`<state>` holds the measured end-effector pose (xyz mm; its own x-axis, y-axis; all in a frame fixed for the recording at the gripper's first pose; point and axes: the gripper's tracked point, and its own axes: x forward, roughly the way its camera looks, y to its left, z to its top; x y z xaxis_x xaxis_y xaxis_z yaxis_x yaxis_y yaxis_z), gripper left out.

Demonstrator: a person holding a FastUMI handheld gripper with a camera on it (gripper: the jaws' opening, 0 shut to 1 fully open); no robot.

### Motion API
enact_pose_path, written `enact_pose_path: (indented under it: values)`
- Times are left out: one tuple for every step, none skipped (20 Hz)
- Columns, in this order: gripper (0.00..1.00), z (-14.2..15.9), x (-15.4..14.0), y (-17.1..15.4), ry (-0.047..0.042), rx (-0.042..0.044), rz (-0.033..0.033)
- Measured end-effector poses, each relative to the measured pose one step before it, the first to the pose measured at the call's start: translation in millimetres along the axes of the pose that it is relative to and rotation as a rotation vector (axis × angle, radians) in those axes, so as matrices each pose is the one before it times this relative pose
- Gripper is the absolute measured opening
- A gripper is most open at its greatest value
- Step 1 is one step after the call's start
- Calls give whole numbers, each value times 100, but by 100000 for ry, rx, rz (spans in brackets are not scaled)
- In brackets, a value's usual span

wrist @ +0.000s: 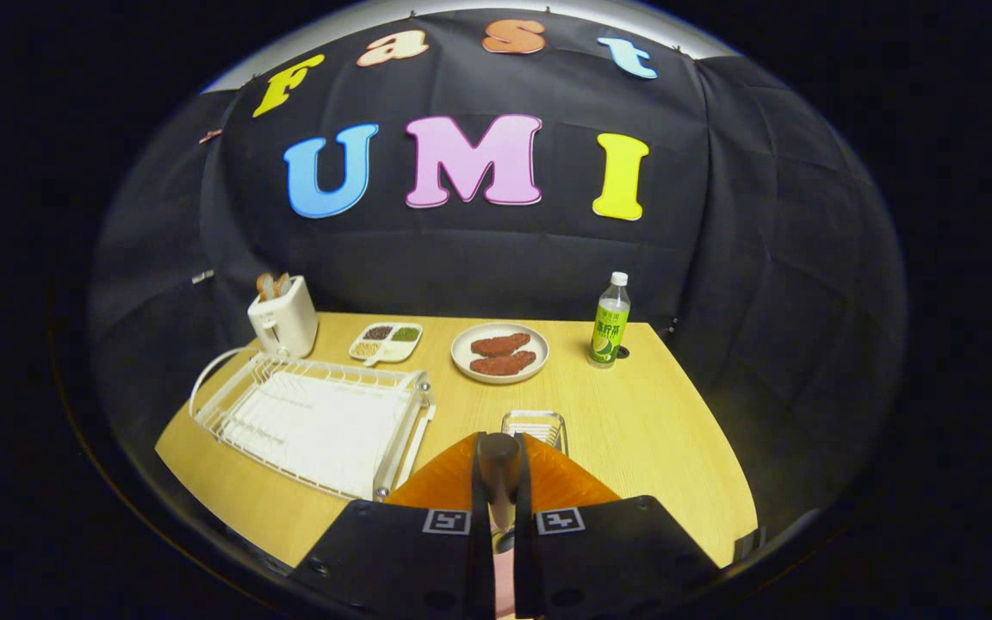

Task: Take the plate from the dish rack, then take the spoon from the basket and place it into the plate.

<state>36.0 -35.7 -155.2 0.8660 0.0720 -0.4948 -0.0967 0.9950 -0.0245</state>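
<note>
The gripper (499, 504) is clenching the brown-handled spoon (499, 472) upright between its fingers over the orange plate (565, 482) at the table's (660, 430) near edge, beside the emptied dish rack (315, 422), probably so it can drop in.

**Spoon gripped over the orange plate**

The gripper (501, 504) has both fingers pressed on the brown handle of the spoon (499, 465), held above the orange plate (561, 482). Just beyond the plate sits a small wire basket (535, 424). The white dish rack (315, 422) lies to the left, near a toaster (283, 320). A green bottle (610, 323) stands farther back on the wooden table (651, 422).
</note>
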Motion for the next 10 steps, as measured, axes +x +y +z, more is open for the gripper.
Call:
enact_pose_path:
  values:
    - [13, -1487, 96, 256, 3065, -2111, -576]
    - [13, -1631, -33, 99, 3773, -1517, -1202]
    - [13, -1369, 29, 236, 2664, -1052, -918]
    - [13, -1025, 61, 488, 1449, -566, 41]
    - [13, -1081, 95, 819, 1472, -696, 1362]
    - [13, -1011, 130, 686, 1606, -1462, 1341]
    - [13, -901, 198, 412, 1096, -1917, 738]
    - [13, -588, 198, 464, 341, -1815, 640]
    - [13, -655, 243, 623, 488, -1219, 994]
    - [13, -562, 68, 727, 1125, -689, 1500]
